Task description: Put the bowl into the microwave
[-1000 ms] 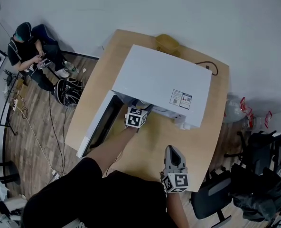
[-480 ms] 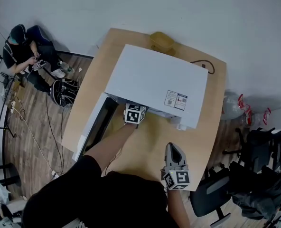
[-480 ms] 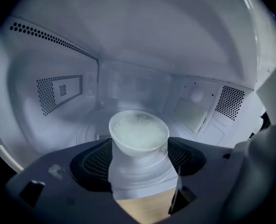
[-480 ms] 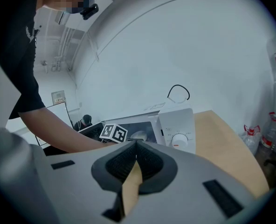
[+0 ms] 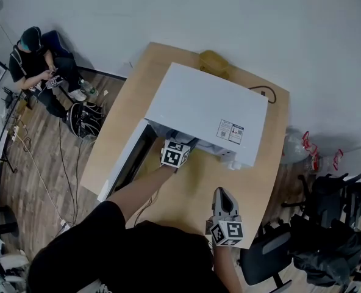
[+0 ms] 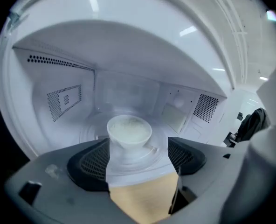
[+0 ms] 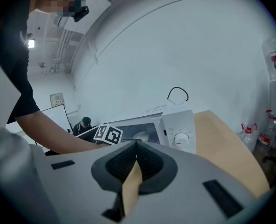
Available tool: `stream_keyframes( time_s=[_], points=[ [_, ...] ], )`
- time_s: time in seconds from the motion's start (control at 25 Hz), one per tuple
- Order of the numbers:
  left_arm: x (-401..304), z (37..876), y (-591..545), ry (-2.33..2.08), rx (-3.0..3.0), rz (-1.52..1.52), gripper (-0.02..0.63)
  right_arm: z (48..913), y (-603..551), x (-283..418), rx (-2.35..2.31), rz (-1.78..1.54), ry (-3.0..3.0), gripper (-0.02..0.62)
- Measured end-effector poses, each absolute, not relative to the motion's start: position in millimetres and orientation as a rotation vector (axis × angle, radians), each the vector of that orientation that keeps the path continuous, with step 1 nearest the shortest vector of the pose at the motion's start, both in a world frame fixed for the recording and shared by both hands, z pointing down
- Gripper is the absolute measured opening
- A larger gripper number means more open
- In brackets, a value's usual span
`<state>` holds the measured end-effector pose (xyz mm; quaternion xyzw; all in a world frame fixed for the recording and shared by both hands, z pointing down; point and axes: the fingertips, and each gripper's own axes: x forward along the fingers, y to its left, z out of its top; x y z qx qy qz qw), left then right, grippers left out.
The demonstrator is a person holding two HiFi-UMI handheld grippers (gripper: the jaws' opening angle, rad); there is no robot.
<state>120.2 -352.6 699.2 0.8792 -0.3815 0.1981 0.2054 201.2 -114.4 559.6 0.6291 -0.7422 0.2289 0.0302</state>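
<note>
Two jaws of my left gripper stand wide, bowl free mid-frame inside the microwave; I should back straight out, level.

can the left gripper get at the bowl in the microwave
Probably yes: the microwave door is open, the left gripper is at the opening with jaws apart, and the bowl sits straight ahead, nothing between.

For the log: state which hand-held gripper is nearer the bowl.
Left. The left hand-held gripper is at the mouth of the microwave, jaws apart, with the bowl just ahead inside. The right hand-held gripper hangs shut over the table, well back from the microwave.
</note>
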Motion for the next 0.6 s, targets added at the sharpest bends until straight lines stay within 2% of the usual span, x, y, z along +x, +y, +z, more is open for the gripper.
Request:
stream_keyframes(
  time_s=[0.6],
  points=[
    [17, 578, -207, -1.042, 2.579, 0.308, 0.368, 525, -64, 122, 1.968, 0.537, -2.272, 0.06]
  ],
)
